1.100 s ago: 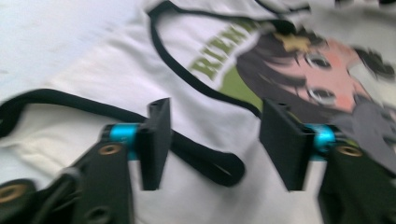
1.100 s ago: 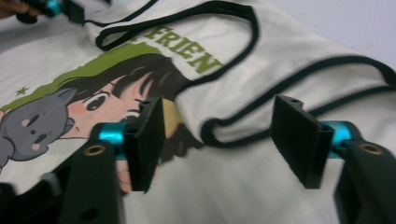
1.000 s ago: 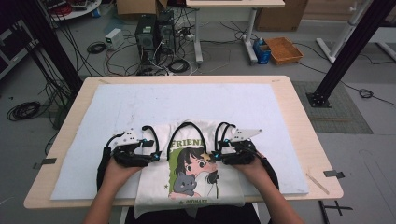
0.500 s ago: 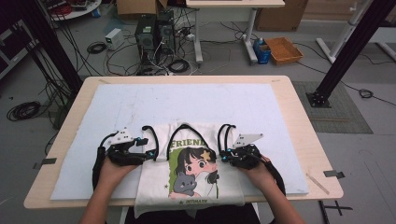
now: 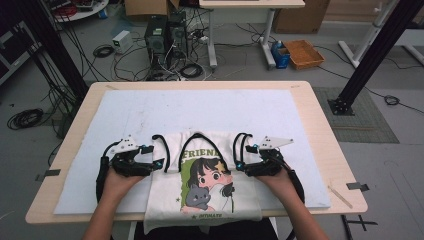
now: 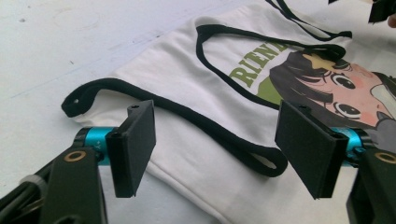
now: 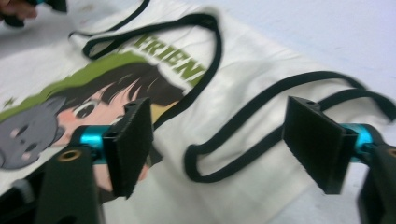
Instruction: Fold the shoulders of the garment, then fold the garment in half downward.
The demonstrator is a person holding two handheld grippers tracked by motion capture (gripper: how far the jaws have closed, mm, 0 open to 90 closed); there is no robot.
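A white sleeveless top (image 5: 205,185) with black trim and a cartoon girl print lies flat on the white mat (image 5: 210,107), its hem hanging over the near table edge. My left gripper (image 5: 159,164) sits at the top's left armhole. In the left gripper view its jaws (image 6: 217,135) have just been opening and stand apart over the black armhole trim (image 6: 219,135), not pressing it. My right gripper (image 5: 239,167) is at the right armhole. Its jaws (image 7: 217,140) have also just been opening, wide over the looped black trim (image 7: 243,135), with nothing gripped.
The mat covers most of the wooden table (image 5: 320,130). A thin stick (image 5: 340,195) lies near the table's right front corner. Beyond the table are computer towers (image 5: 162,32), cables, an orange box (image 5: 305,52) and a black frame post (image 5: 370,55).
The right gripper has drawn back a little to the right and its jaws have sprung wide. The left gripper's jaws have widened slightly. The top lies as before.
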